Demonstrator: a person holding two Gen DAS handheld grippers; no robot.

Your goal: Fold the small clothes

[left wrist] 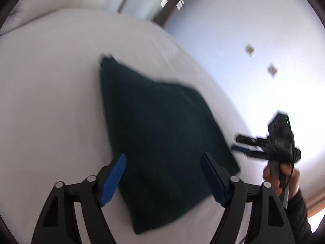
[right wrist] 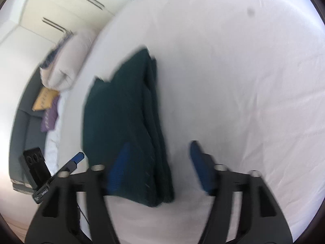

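A white-sheeted bed (left wrist: 50,93) fills a pale bedroom, pillows and small cushions stacked at its far edge, and a dark green garment (left wrist: 160,136) lies folded into a compact layered rectangle near the middle of the mattress. The left gripper (left wrist: 163,180) hovers over its near edge with jaws wide and empty. The right gripper (right wrist: 160,168), jaws also spread, holds nothing, apparently because the fold is finished.
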